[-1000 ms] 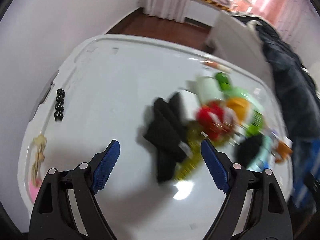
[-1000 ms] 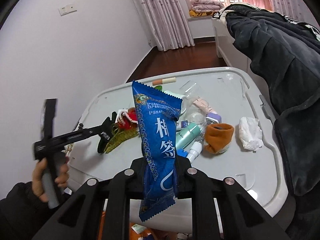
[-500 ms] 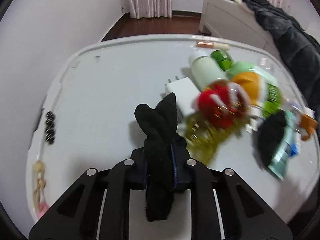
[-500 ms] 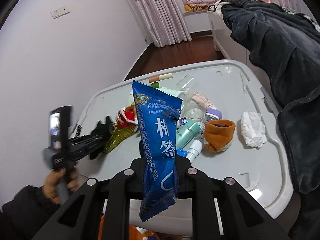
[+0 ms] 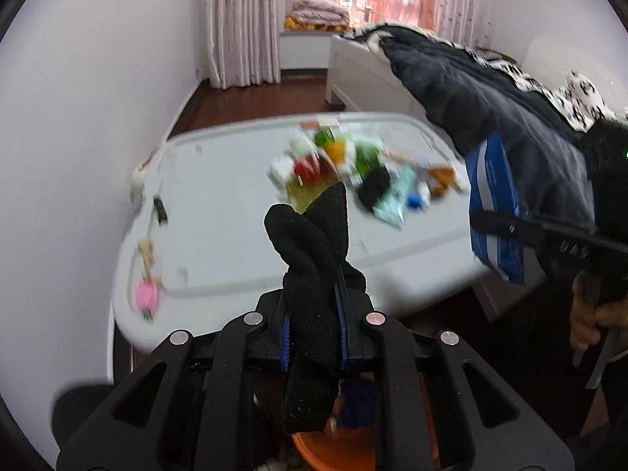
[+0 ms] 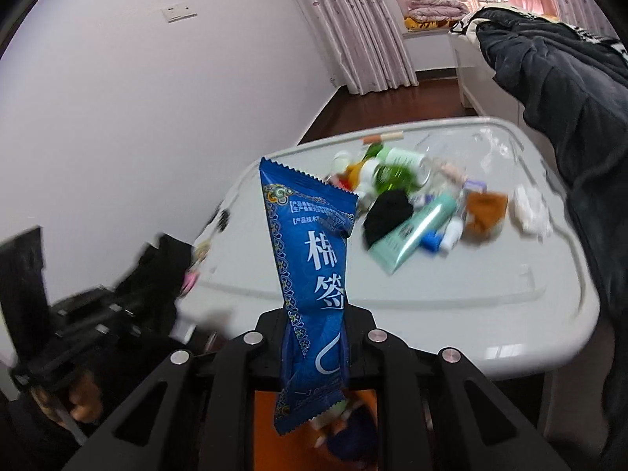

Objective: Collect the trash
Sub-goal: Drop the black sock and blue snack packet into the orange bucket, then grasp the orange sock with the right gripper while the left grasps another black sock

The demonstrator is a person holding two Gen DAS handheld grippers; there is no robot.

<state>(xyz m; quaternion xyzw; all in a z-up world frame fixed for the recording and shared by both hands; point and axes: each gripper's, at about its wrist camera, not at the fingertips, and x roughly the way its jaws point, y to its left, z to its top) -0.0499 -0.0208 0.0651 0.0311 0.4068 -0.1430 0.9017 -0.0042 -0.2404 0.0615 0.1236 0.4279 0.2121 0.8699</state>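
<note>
Basically both loads sit past the table edge, above the bin.

Left wrist view: left gripper [image 5: 313, 333] clamped on black sock [image 5: 312, 286], off the white table [image 5: 219, 235]. Orange bin [image 5: 333, 449] directly below the pads. Centre over the opening, spread the jaws fully, let the limp cloth fall clear instead of snagging on the pads.

Right wrist view: right gripper [image 6: 314, 347] pinches blue wrapper [image 6: 310, 274] low down, upright. Orange bin [image 6: 274, 408] underneath. Wrapper is light, so lower it before release.
</note>
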